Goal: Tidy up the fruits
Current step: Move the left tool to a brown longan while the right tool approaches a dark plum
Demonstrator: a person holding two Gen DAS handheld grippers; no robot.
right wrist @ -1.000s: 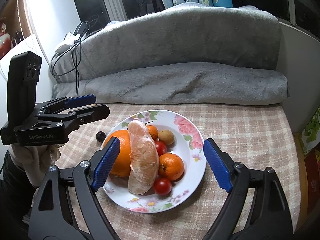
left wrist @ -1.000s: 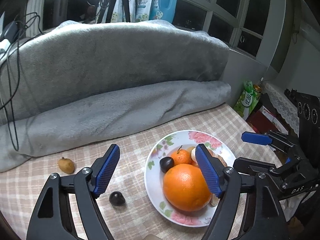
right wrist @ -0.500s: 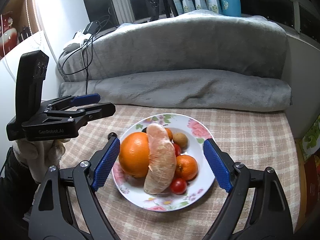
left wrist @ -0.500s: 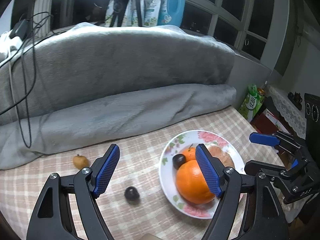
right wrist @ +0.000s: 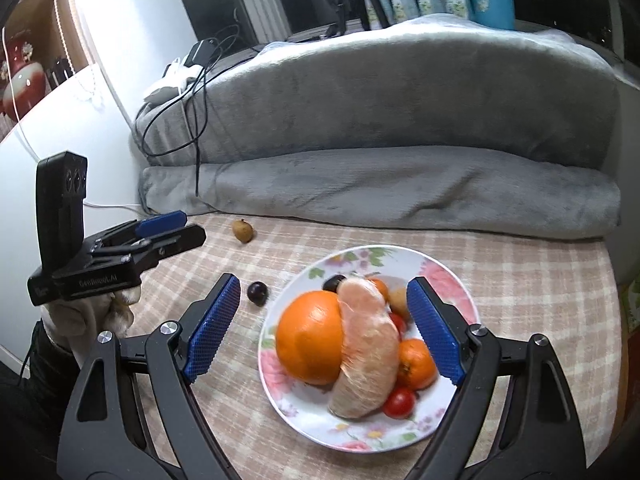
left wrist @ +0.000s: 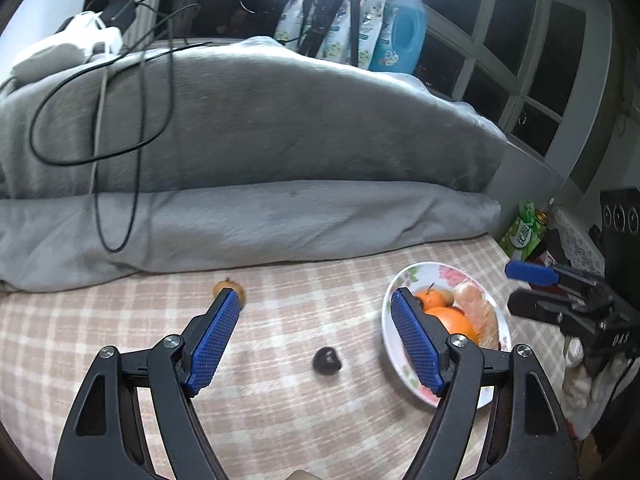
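You worked over a checked beige cloth (left wrist: 304,408) with a rolled grey fleece blanket (left wrist: 256,216) along its 12 o'clock edge, black cables (left wrist: 132,92) draped across it, and a dark window (left wrist: 508,52) behind a blue detergent bottle (left wrist: 404,36). Your left gripper (left wrist: 316,338) was spread wide and held nothing; from its camera the dark round fruit (left wrist: 327,361) lay on the cloth between its ribbed blue pads (left wrist: 212,342), a small brownish fruit (left wrist: 229,289) sat near 11 o'clock, half hidden by 1 pad, and the floral plate (left wrist: 404,364) sat at 3 o'clock. Your right gripper (right wrist: 324,328) was also spread and empty, hovering over that plate (right wrist: 360,436). Only its camera showed the pile in full: 1 large glossy orange (right wrist: 310,344), a pale peeled pomelo segment (right wrist: 366,352) leaning on it, a mandarin (right wrist: 416,364), 2 red cherry tomatoes (right wrist: 398,402) and a dark fruit on the plate (right wrist: 334,282). It also showed a white wall (right wrist: 132,40) at 10 o'clock.
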